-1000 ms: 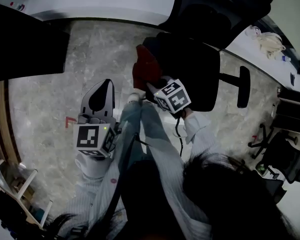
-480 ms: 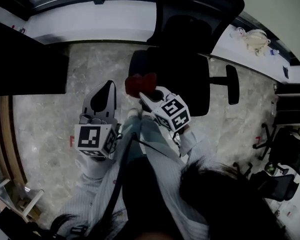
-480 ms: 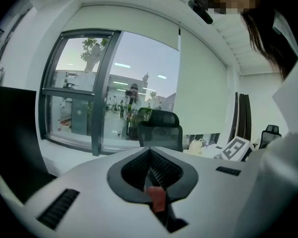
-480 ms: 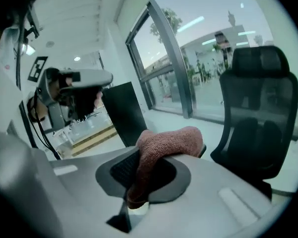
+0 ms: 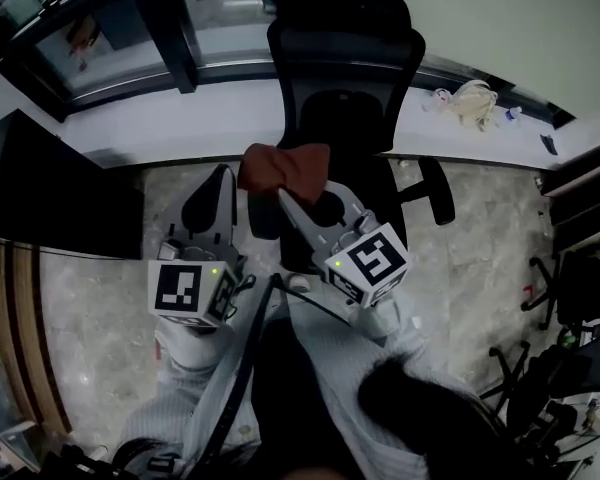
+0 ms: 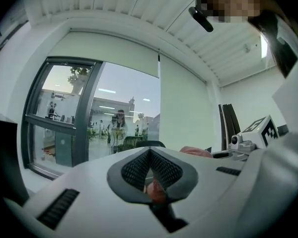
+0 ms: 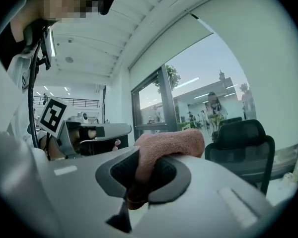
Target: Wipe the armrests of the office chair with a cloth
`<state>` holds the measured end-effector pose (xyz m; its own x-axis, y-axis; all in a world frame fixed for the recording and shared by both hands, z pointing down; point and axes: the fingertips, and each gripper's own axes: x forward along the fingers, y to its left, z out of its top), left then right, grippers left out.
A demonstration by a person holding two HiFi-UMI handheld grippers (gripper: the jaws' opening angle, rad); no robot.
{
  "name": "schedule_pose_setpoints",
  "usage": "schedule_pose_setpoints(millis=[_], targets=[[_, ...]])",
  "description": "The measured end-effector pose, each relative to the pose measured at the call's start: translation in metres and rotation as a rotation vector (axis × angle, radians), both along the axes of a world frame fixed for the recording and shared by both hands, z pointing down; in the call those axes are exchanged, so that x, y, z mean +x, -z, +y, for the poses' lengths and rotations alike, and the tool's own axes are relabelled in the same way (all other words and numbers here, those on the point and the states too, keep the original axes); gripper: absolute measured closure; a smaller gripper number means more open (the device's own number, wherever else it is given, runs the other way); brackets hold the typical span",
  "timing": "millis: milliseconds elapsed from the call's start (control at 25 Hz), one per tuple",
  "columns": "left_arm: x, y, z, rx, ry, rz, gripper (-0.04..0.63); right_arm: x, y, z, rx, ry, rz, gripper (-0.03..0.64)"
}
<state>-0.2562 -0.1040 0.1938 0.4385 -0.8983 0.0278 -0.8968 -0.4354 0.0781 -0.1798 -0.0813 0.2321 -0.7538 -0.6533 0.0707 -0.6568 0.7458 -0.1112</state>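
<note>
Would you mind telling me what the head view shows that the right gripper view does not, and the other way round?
Only the head view shows the marbled floor and the right gripper from outside, marker cube included. Only the right gripper view shows the ceiling and the cloth pinched between its own jaws, close up. Both show the cloth, the office chair and the left gripper.

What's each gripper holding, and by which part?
Right gripper pinches a fold of the cloth, the rest bunched over its jaws. Left gripper: jaws together, reddish speck between them unclear.
</note>
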Motion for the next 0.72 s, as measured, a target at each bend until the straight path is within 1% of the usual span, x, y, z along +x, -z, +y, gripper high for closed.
schedule_pose_setpoints(millis=[200, 360, 520, 640, 720], targets=[[0.018, -0.009, 0.003, -0.011, -0.069, -0.012, 0.592, 0.015, 0.000, 0.007, -0.009, -0.070, -0.006, 0.583], [0.050, -0.024, 0.002, -0.039, -0.140, -0.028, 0.592, 0.050, -0.006, 0.010, -0.029, -0.161, -0.012, 0.583], [0.110, -0.033, -0.001, -0.061, -0.218, -0.049, 0.592, 0.113, -0.008, 0.008, -0.038, -0.251, -0.024, 0.583], [0.168, -0.036, 0.000, -0.057, -0.270, -0.072, 0.591, 0.176, -0.014, 0.011, -0.034, -0.310, -0.038, 0.583], [0.208, -0.036, -0.002, -0.036, -0.278, -0.083, 0.591, 0.225, -0.022, 0.012, -0.034, -0.336, -0.041, 0.583]])
